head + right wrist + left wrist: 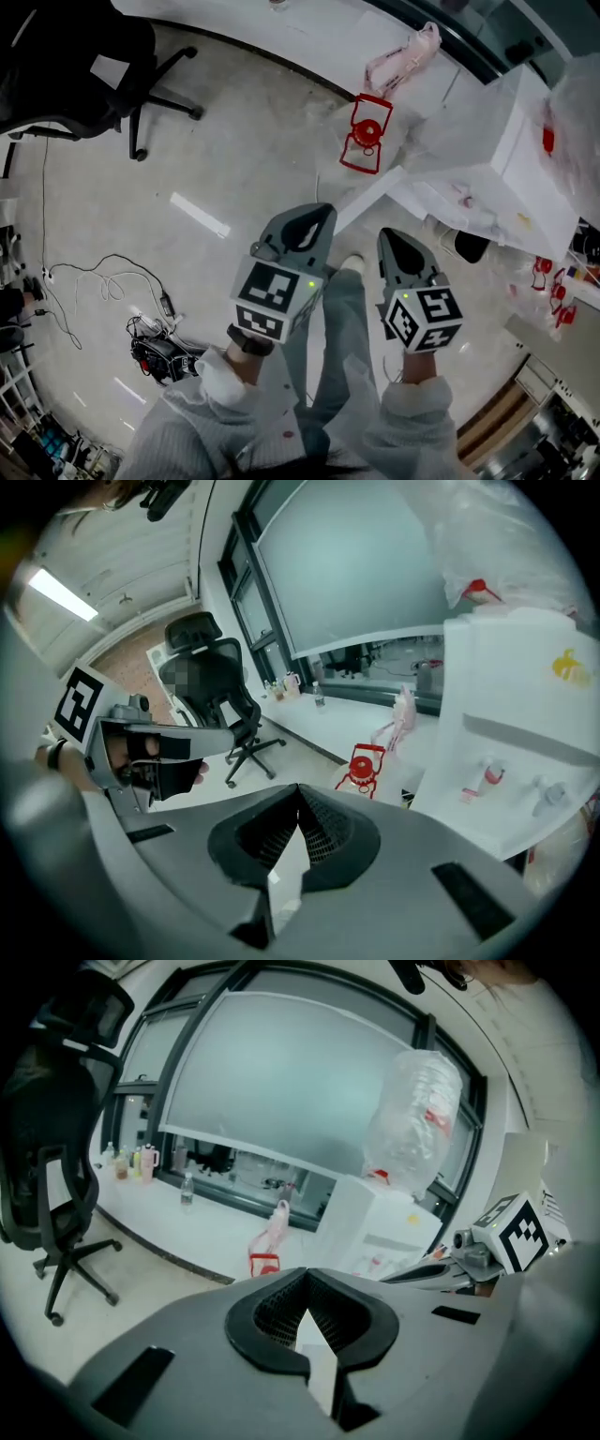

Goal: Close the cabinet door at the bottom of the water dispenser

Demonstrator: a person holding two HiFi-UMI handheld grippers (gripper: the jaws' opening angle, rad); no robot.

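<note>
the water dispenser (pixel 497 131) stands at the floor's (pixel 253 141) edge beside the window ledge, with a plastic-wrapped bottle (pixel 417 1110) on top. its bottom cabinet door (pixel 370 199) is swung out from the base, a white panel angling across the floor toward the person's feet - not yet closed. the left hand-held gripper (pixel 317 217) and the right hand-held gripper (pixel 389 239) are held side by side in front of the person, pointing toward the dispenser and clear of the door. both have their jaws drawn together at the tips with nothing between them. a red frame (pixel 366 133) sits on the floor just beside the ledge - an office chair (pixel 84 66) stands well apart, at the far side.
</note>
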